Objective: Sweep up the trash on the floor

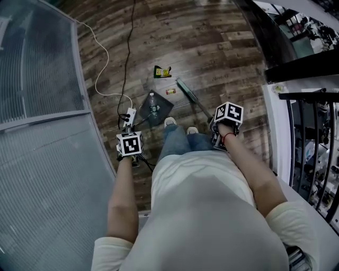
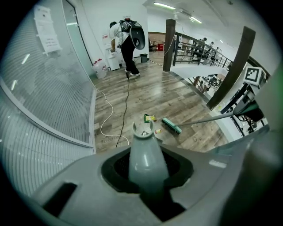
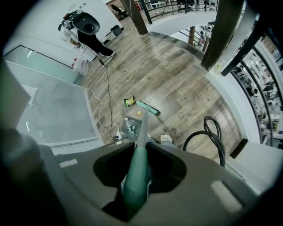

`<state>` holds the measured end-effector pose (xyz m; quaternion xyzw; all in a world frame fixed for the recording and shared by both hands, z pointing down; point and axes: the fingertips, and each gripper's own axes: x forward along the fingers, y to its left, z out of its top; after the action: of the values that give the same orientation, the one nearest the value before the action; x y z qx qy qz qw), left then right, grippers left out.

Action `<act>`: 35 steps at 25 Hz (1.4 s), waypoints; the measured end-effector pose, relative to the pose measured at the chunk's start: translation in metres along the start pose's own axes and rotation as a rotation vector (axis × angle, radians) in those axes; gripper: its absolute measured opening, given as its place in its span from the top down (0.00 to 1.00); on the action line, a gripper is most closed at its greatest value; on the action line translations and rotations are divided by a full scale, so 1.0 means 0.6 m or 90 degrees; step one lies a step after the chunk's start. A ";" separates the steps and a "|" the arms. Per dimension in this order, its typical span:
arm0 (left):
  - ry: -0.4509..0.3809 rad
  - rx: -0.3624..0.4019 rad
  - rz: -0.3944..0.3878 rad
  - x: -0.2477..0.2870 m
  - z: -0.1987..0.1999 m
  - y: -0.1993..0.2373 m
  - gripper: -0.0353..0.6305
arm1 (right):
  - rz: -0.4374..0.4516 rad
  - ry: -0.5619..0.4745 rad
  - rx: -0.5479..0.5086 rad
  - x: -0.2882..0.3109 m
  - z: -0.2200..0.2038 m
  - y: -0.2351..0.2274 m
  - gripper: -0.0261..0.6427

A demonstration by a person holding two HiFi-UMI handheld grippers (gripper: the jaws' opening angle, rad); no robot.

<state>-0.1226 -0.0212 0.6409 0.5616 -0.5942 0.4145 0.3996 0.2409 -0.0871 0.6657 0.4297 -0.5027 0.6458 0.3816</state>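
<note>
Grey dustpan (image 1: 165, 110) holds bottle (image 1: 152, 101); wrapper (image 1: 162, 71), broom (image 1: 186, 90) on floor (image 1: 222, 47) nearby.

Wood floor (image 1: 212, 53) — dustpan (image 1: 163, 113), green wrapper (image 1: 162, 71), broom (image 1: 186, 90), power strip (image 1: 128, 117), white cord (image 1: 98, 74).

I am seeing bright, even indoor light in both gripper views; ceiling strip lights (image 2: 164, 5) are supplying it from overhead and are blowing out to white. The head view is rendering darker, with the wood floor (image 1: 212, 58) going deep brown. Shadows on the floor are showing weak and diffuse. The glass wall (image 2: 53, 101) is reflecting pale streaks. Both gripper views are bending hard at the edges, with a black vignette ringing each frame. The dustpan handle (image 2: 146, 163) and the broom handle (image 3: 135, 181), close to the lenses, are reading soft; the distant floor is reading sharp. The railing (image 1: 310, 97) is bowing at the head view's right edge.
</note>
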 end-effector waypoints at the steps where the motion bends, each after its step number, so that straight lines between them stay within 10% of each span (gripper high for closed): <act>1: 0.004 0.002 -0.002 0.003 0.004 0.003 0.81 | -0.003 -0.002 0.001 0.002 0.002 0.005 0.82; 35: 0.027 -0.011 -0.032 0.048 0.037 0.053 0.81 | -0.098 0.079 -0.103 0.079 -0.035 0.105 0.82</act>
<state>-0.1563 -0.0508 0.6593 0.5641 -0.5750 0.4106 0.4273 0.1631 -0.0767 0.6874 0.3940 -0.4945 0.5972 0.4935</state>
